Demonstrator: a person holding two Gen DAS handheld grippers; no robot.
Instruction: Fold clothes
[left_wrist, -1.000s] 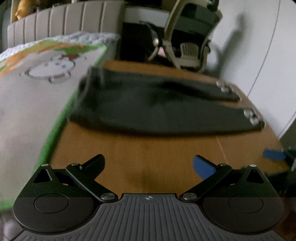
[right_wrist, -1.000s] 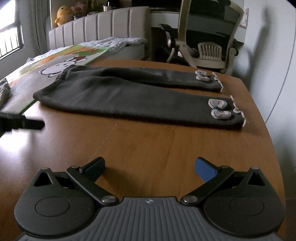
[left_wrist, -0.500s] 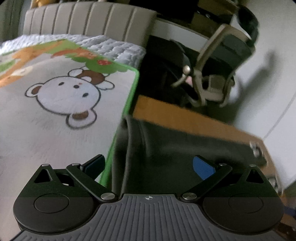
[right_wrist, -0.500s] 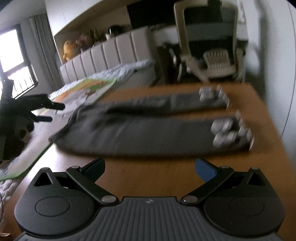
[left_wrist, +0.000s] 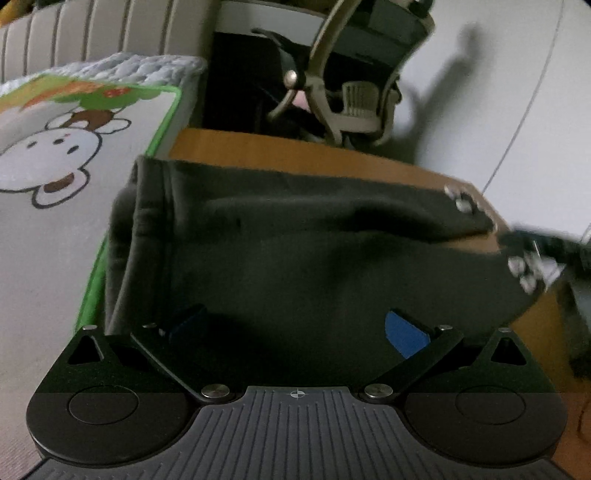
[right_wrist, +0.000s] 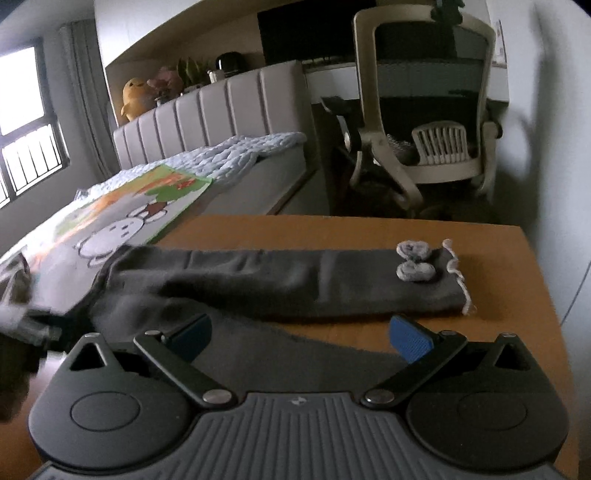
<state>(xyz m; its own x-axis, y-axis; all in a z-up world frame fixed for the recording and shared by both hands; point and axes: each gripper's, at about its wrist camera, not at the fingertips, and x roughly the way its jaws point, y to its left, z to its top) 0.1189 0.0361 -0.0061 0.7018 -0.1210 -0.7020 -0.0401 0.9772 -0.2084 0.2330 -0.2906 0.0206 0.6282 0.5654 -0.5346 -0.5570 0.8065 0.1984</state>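
- A pair of dark grey trousers (right_wrist: 236, 280) in a soft, matte, fleece-like knit lies flat on the wooden table (right_wrist: 332, 229), with the two legs running lengthwise toward the table's right side and the waist end at the left edge, next to the bed.
- The waistband (left_wrist: 144, 229) is a thick gathered band with vertical folds; it sits at the table's left edge, just beside the blanket.
- The far leg ends in a pale frilled cuff (right_wrist: 460, 280), with two small fuzzy light-grey bow-shaped patches (right_wrist: 413, 260) sewn near it.
- The left gripper (left_wrist: 295, 325) hovers low over the waist end of the trousers, its jaws spread wide with only cloth seen between them; each finger carries a ribbed blue pad (left_wrist: 404, 334).
- The right gripper (right_wrist: 301, 338) is over the near leg by the cuff end, its jaws likewise wide apart and holding nothing.
- The table is smooth orange-brown wood with a straight far edge.
- To the left lies a blanket (left_wrist: 48, 177), flat and pale, printed with a round-faced cartoon monkey and edged in bright green.
- Behind it is a padded headboard (right_wrist: 221, 107) with vertical channels and a quilted light-blue cover (right_wrist: 236, 151).
- An office chair (right_wrist: 428, 110) with a cream plastic frame and dark mesh back stands beyond the table.
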